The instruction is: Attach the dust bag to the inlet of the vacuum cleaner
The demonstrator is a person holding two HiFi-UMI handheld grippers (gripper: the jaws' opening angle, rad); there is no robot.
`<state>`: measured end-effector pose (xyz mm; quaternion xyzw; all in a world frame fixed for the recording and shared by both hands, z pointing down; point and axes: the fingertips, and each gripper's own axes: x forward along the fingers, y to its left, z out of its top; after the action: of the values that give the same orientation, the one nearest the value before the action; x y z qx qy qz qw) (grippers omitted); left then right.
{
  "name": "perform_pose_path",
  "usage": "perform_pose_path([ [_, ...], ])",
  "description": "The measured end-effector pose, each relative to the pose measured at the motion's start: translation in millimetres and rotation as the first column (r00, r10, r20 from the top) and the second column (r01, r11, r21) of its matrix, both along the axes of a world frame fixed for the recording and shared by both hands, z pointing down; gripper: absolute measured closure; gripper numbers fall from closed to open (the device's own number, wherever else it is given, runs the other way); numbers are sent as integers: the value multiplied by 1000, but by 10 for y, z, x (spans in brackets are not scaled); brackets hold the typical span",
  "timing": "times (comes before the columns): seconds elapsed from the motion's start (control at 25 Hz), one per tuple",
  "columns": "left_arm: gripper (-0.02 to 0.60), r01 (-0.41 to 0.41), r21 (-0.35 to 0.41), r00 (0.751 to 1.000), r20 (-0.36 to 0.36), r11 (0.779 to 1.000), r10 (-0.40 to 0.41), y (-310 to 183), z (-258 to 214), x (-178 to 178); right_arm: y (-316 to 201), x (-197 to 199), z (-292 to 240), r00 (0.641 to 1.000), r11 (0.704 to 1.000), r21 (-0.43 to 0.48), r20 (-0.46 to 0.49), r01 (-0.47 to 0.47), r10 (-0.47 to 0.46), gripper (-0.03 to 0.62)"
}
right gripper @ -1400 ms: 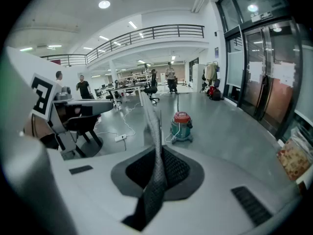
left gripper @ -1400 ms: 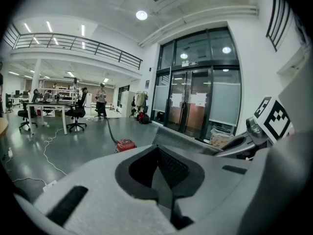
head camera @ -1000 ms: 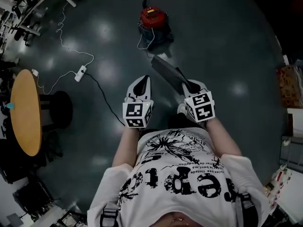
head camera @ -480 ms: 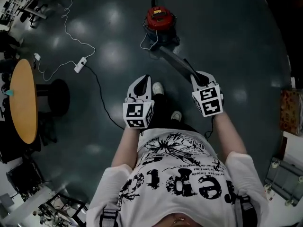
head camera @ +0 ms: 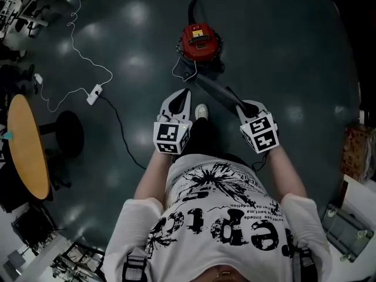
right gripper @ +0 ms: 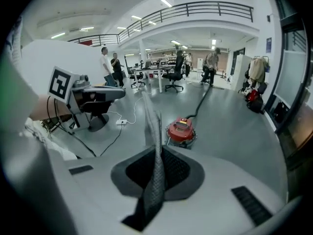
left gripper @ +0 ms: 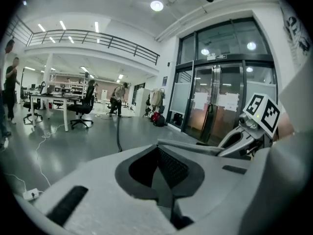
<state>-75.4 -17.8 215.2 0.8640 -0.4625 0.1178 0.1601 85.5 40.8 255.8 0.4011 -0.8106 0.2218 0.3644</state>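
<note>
The red vacuum cleaner (head camera: pixel 200 42) stands on the dark floor ahead of me; the right gripper view shows it past the jaws (right gripper: pixel 181 129). My right gripper (head camera: pixel 243 107) is shut on the edge of the flat grey dust bag (head camera: pixel 216 91), which sticks out forward toward the vacuum. In the right gripper view the bag (right gripper: pixel 155 151) runs up between the pads. My left gripper (head camera: pixel 183 94) is shut with nothing in it, level with the right one and left of the bag. The left gripper view shows its closed jaws (left gripper: pixel 164 180) and the bag's edge (left gripper: pixel 190 147).
A black hose (head camera: pixel 191 4) leads away behind the vacuum. A white power strip (head camera: pixel 93 94) with cables lies on the floor to the left. Further left are a round wooden table (head camera: pixel 26 148) and a black stool base (head camera: pixel 64 134). My shoe (head camera: pixel 201 111) shows between the grippers.
Both grippers, with the bag in the right one, have travelled forward across the floor. The vacuum now lies closer to the bag's tip.
</note>
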Motion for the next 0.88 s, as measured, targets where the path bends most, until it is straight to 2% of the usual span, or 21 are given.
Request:
perform_pose_path([
  [0.12, 578, -4, -12, 999, -34, 1000, 3, -472, 2, 31, -358, 4, 83, 1000, 999, -49, -9, 21, -22, 569],
  [0.28, 578, -13, 11, 1000, 12, 1000, 13, -954, 58, 125, -766, 22, 209, 998, 997, -60, -17, 56, -57, 569],
  [0.52, 578, 72, -33, 997, 4, 997, -71, -1233, 323, 269, -1058, 113, 534, 991, 988, -92, 38, 128, -125, 569],
  [0.72, 578, 229, 6, 973, 13, 973, -229, -1416, 908, 152, -1215, 201, 1148, 973, 974, -55, 82, 221, -216, 569],
  [0.88, 578, 244, 36, 968, 45, 969, -245, -1480, 1744, 129, -1313, 246, 1965, 957, 960, -9, 75, 281, -279, 569],
])
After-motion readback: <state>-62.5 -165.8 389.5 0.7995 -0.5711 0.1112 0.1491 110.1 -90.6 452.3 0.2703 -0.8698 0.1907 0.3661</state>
